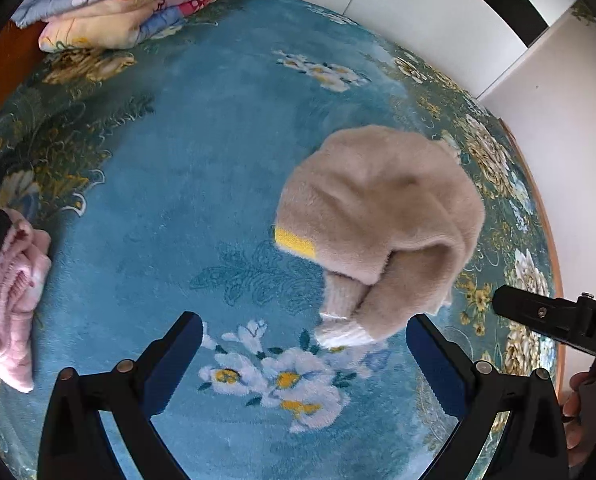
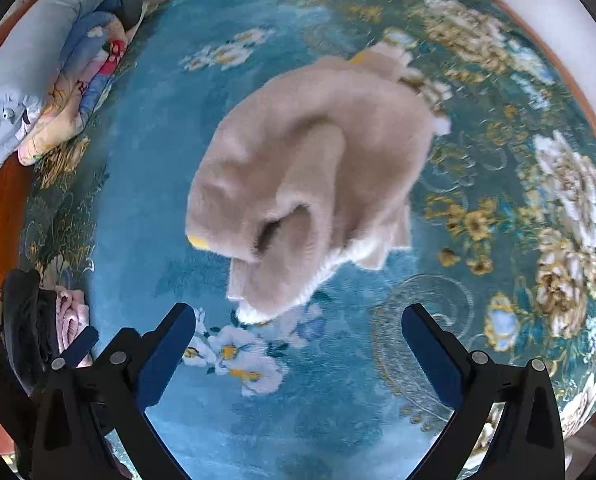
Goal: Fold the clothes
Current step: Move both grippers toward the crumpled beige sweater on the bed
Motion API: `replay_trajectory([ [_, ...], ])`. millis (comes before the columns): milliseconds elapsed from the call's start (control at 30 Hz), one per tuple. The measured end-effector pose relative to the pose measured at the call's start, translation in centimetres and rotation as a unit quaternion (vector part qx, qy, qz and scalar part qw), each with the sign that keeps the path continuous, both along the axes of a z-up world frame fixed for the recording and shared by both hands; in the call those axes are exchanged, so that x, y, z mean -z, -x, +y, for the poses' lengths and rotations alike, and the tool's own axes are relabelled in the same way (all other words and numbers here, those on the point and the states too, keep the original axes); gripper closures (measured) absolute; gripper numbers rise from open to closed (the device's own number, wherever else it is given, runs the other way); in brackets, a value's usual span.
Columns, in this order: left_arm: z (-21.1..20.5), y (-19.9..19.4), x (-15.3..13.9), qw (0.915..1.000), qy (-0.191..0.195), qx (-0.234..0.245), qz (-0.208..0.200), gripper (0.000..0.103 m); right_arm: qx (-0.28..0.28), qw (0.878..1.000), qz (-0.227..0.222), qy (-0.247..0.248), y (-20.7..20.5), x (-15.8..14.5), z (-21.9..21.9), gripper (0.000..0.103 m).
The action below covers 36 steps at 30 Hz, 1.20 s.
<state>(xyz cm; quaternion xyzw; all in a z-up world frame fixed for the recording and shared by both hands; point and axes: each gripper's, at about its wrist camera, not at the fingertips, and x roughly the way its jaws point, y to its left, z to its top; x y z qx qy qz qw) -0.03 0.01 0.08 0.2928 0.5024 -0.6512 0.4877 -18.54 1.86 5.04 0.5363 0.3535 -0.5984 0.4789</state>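
Observation:
A beige fleece garment with a yellow patch lies bunched on the blue floral blanket. It also shows in the right wrist view, just beyond the fingers. My left gripper is open and empty, the garment's cuff near its right finger. My right gripper is open and empty, just short of the garment's near edge. The right gripper's body shows at the right of the left wrist view.
Folded floral quilts are stacked at the far left corner, also in the right wrist view. A pink garment and dark cloth lie at the left edge. White walls border the far and right sides.

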Motion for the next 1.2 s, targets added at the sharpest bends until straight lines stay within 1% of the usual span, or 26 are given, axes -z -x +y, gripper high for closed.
replay_trajectory([
  [67, 0.0, 0.1, -0.3, 0.9999, 0.016, 0.002, 0.001, 0.000, 0.008, 1.000, 0.009, 0.001, 0.7, 0.3, -0.1, 0.000],
  [133, 0.2, 0.5, -0.6, 0.9995, 0.031, 0.003, -0.004, 0.000, 0.007, 1.000, 0.028, -0.001, 0.9, 1.2, -0.7, 0.000],
  [167, 0.4, 0.7, 0.0, 0.9994, 0.030, -0.001, -0.019, 0.000, 0.005, 0.999, 0.038, -0.002, 0.9, 1.7, -1.0, 0.000],
  [200, 0.3, 0.7, 0.5, 0.9995, 0.021, -0.006, -0.023, 0.000, 0.002, 0.999, 0.045, -0.001, 0.7, 2.2, -1.1, 0.000],
  [233, 0.2, 0.4, 0.8, 0.9997, 0.019, -0.006, -0.015, 0.000, -0.003, 0.999, 0.046, 0.001, 0.2, 2.7, -1.1, 0.000],
  [267, 0.0, 0.4, 1.3, 0.9998, 0.017, -0.008, -0.012, 0.000, -0.009, 0.999, 0.045, 0.002, -0.4, 3.1, -1.2, 0.000],
  [333, 0.1, 0.2, 2.4, 0.9998, 0.015, -0.011, -0.001, 0.000, -0.024, 1.000, 0.020, 0.007, -0.9, 4.3, -1.0, 0.000],
  [400, 0.0, 0.0, 2.8, 0.9999, 0.010, -0.013, 0.003, 0.000, -0.043, 0.999, 0.000, 0.010, -0.9, 5.5, -0.9, 0.000],
  [467, 0.0, -0.1, 3.2, 0.9999, 0.005, -0.014, 0.006, 0.000, -0.057, 0.998, 0.002, 0.009, -1.1, 6.2, -0.9, 0.000],
  [500, 0.0, -0.1, 3.3, 0.9999, 0.003, -0.013, 0.008, 0.000, -0.060, 0.998, 0.004, 0.007, -1.3, 6.5, -0.9, 0.000],
  [633, 0.1, 0.0, 3.9, 0.9999, -0.004, -0.014, 0.009, 0.000, -0.043, 0.999, -0.028, -0.016, 0.1, 7.7, -1.9, 0.000],
  [733, 0.2, -0.2, 4.4, 0.9998, -0.009, -0.016, 0.008, 0.000, -0.032, 0.999, -0.023, -0.016, 0.8, 7.8, -2.2, 0.000],
  [867, 0.1, -0.5, 4.9, 0.9996, -0.018, -0.022, 0.008, 0.000, -0.031, 0.999, -0.021, -0.022, 1.1, 8.1, -2.8, 0.000],
  [1000, 0.0, -0.7, 5.3, 0.9994, -0.021, -0.026, 0.010, 0.000, -0.032, 0.999, -0.012, -0.010, 1.0, 8.0, -2.2, 0.000],
  [1033, -0.1, -0.8, 5.3, 0.9994, -0.021, -0.027, 0.011, 0.000, -0.032, 0.999, -0.015, -0.008, 0.9, 8.0, -2.1, 0.000],
  [1133, -0.3, -0.8, 5.4, 0.9993, -0.021, -0.030, 0.012, 0.000, -0.032, 0.999, -0.042, -0.004, 0.7, 7.9, -2.8, 0.000],
  [1200, -0.3, -0.8, 5.6, 0.9992, -0.021, -0.032, 0.011, 0.000, -0.038, 0.998, -0.052, 0.008, 0.3, 7.5, -3.0, 0.000],
])
